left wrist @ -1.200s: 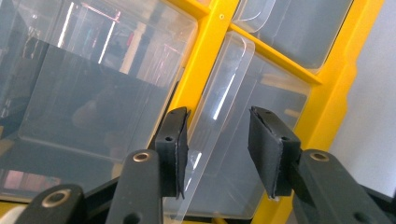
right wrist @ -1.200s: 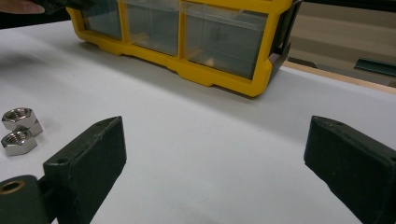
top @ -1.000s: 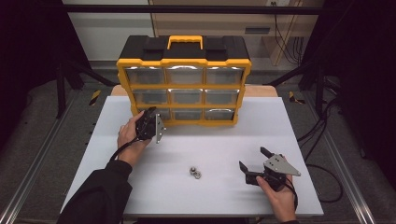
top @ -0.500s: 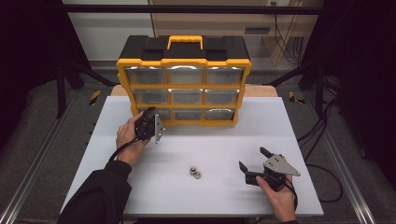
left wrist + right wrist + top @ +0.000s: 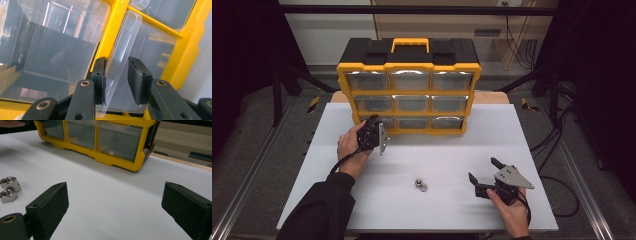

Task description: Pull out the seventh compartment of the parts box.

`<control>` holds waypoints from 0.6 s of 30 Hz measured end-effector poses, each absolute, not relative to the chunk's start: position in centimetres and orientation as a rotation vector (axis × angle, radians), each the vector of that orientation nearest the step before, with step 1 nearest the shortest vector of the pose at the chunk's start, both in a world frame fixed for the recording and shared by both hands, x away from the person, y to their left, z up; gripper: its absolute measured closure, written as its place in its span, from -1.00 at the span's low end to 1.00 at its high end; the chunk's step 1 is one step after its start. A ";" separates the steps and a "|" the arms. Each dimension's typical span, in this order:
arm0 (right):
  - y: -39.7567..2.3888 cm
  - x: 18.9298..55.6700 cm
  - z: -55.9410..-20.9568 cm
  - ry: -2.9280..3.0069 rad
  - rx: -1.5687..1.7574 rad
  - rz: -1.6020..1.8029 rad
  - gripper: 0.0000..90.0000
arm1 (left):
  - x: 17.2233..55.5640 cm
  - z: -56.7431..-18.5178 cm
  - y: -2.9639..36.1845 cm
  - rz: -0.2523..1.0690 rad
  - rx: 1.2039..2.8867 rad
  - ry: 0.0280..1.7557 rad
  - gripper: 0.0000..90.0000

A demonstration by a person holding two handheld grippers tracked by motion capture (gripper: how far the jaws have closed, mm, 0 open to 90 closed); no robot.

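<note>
Left gripper [image 5: 116,82] jaws closing — drawer tab [image 5: 122,57] between them.

We note a white rectangular tabletop [image 5: 532,135] sitting on a pale wooden board [image 5: 492,97] that peeks out at its far edge, with grey floor [image 5: 257,125] on both sides. Behind stands a light wall panel [image 5: 329,30]; black cables [image 5: 512,35] hang there, and dark surroundings frame everything.
</note>
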State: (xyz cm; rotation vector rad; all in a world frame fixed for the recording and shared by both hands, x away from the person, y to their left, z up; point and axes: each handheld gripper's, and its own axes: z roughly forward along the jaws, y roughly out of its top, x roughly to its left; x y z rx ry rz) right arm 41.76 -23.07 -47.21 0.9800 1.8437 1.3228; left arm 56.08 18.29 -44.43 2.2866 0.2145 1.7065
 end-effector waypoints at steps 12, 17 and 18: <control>-23.1 41.7 -47.2 1.839 0.981 1.324 -0.83 | 56.0 -44.5 18.1 1.735 2.292 0.213 0.54; -23.1 41.7 -47.1 1.830 0.993 1.325 -0.83 | 56.0 -44.5 17.9 1.678 2.202 0.223 0.77; -23.2 41.7 -47.1 1.830 0.996 1.326 -0.83 | 55.9 -44.3 17.8 1.681 2.174 0.226 0.79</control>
